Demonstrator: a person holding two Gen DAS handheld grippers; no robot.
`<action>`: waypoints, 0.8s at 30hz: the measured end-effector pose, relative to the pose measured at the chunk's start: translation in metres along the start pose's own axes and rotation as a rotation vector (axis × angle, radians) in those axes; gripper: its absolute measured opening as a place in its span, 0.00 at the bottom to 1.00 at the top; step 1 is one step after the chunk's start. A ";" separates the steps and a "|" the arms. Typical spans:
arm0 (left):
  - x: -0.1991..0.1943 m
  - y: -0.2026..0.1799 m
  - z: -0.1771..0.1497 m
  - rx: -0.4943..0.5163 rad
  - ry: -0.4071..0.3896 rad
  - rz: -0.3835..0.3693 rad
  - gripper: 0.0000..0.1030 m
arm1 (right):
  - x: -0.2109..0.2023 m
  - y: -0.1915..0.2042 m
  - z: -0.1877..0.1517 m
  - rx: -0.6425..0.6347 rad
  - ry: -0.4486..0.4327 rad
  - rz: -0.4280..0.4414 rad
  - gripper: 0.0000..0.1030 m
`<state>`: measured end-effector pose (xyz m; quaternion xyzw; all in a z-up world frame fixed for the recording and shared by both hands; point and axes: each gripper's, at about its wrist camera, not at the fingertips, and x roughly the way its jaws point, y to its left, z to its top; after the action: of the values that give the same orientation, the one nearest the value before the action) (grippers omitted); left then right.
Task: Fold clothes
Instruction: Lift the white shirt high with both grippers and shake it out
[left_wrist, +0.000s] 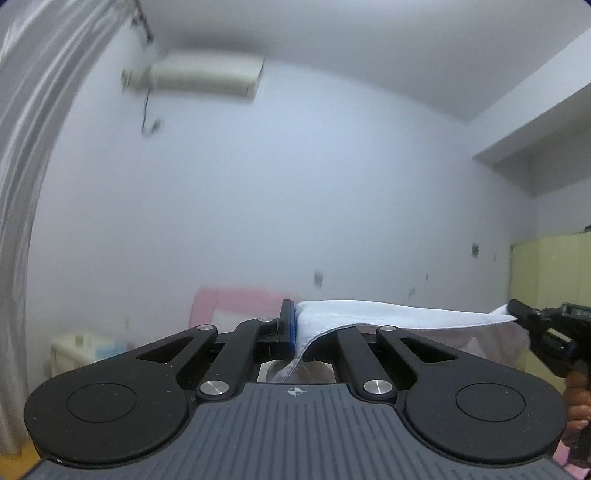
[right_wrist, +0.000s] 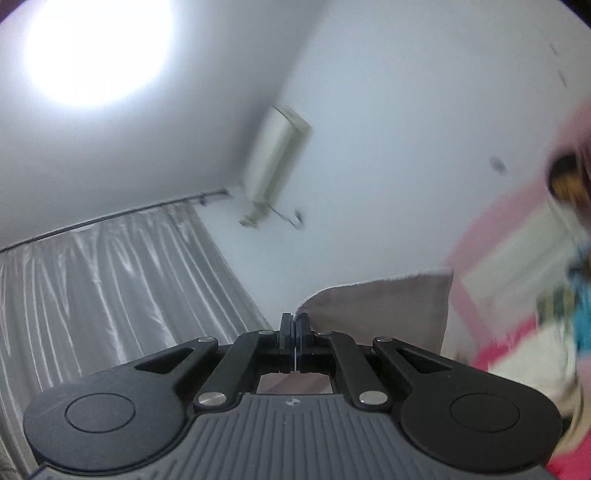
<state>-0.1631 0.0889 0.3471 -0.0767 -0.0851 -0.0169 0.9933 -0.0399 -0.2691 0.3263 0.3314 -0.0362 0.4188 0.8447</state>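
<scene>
A white garment (left_wrist: 388, 314) is held up in the air, stretched between my two grippers. My left gripper (left_wrist: 295, 325) is shut on one corner of it; the cloth drapes over the right finger and hides it. My right gripper (left_wrist: 517, 314) shows at the right edge of the left wrist view, shut on the other corner. In the right wrist view my right gripper (right_wrist: 294, 328) has its jaws pressed together on a thin edge of the garment (right_wrist: 380, 314), which hangs to the right and looks grey-brown in shadow. Both views tilt upward toward the walls.
A white wall with an air conditioner (left_wrist: 207, 77) is ahead, grey curtains (right_wrist: 103, 280) to the left, and a yellow cabinet (left_wrist: 550, 273) to the right. A pink and white bed frame (left_wrist: 236, 306) lies low behind the garment. A ceiling light (right_wrist: 99, 48) glares above.
</scene>
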 end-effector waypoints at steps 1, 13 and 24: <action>-0.002 -0.006 0.008 0.008 -0.019 -0.002 0.00 | -0.002 0.013 0.009 -0.028 -0.022 0.010 0.02; -0.067 -0.036 0.040 0.062 -0.170 -0.020 0.00 | -0.048 0.109 0.040 -0.207 -0.129 0.077 0.02; -0.068 -0.030 0.019 0.062 -0.127 -0.041 0.00 | -0.072 0.135 0.033 -0.268 -0.131 0.045 0.02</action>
<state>-0.2350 0.0636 0.3587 -0.0449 -0.1502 -0.0295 0.9872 -0.1781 -0.2800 0.3984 0.2413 -0.1545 0.4063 0.8676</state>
